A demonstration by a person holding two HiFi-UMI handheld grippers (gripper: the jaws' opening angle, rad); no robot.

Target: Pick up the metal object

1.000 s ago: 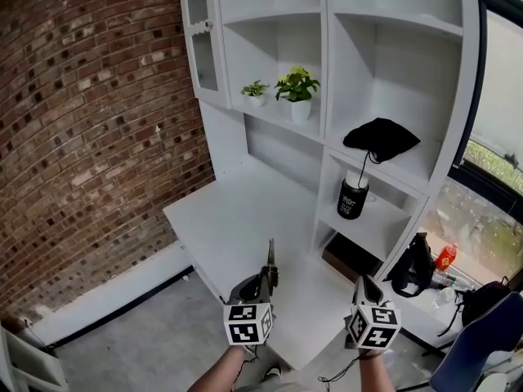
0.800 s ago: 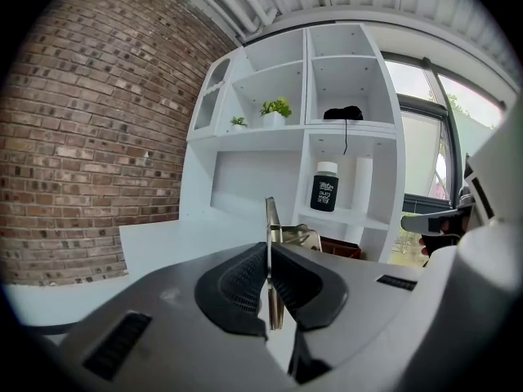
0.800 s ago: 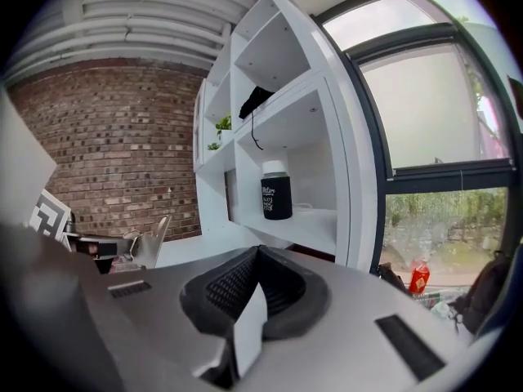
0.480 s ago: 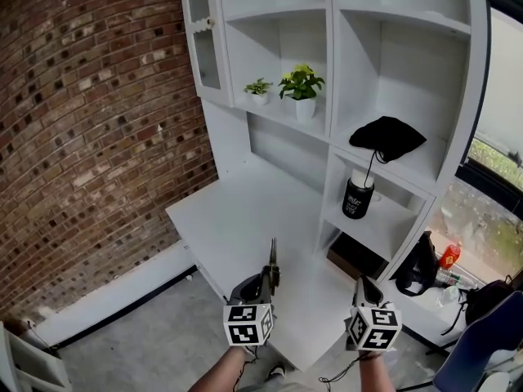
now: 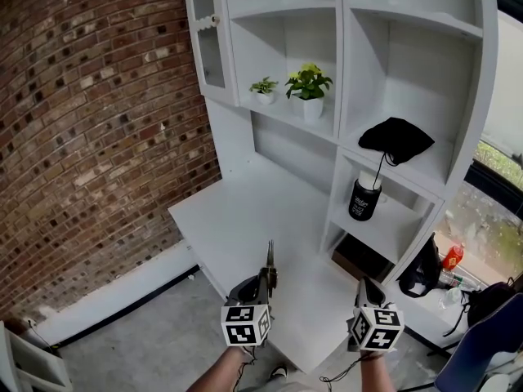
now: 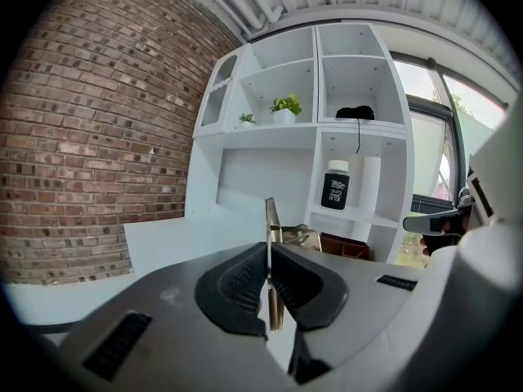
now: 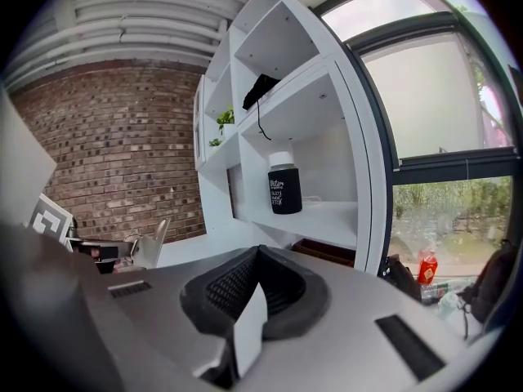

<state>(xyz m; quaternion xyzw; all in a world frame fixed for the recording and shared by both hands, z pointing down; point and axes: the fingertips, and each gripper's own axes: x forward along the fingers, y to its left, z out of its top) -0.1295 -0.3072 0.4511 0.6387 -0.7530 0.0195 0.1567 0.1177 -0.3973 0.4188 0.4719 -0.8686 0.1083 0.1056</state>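
Observation:
The metal object (image 5: 270,256) is a thin, flat, pale strip standing upright out of my left gripper (image 5: 268,274). In the left gripper view the strip (image 6: 268,219) sits pinched between the two black pads, with a bent metal part behind it. The left gripper (image 6: 268,256) is shut on it and hovers over the front of the white desk (image 5: 237,219). My right gripper (image 5: 365,284) hangs beside it to the right, near the desk's front corner. Its black pads (image 7: 237,280) meet at the tip, and a white tab shows at their base. It holds nothing.
A white shelf unit rises behind the desk with two potted plants (image 5: 309,84), a black cloth (image 5: 396,141) and a black canister (image 5: 364,198). A brick wall (image 5: 90,137) stands at the left. A dark bag (image 5: 423,264) and a red bottle (image 5: 452,257) lie low at the right.
The head view has drifted slightly. Both grippers keep their places, and the metal strip stays pinched in the left one.

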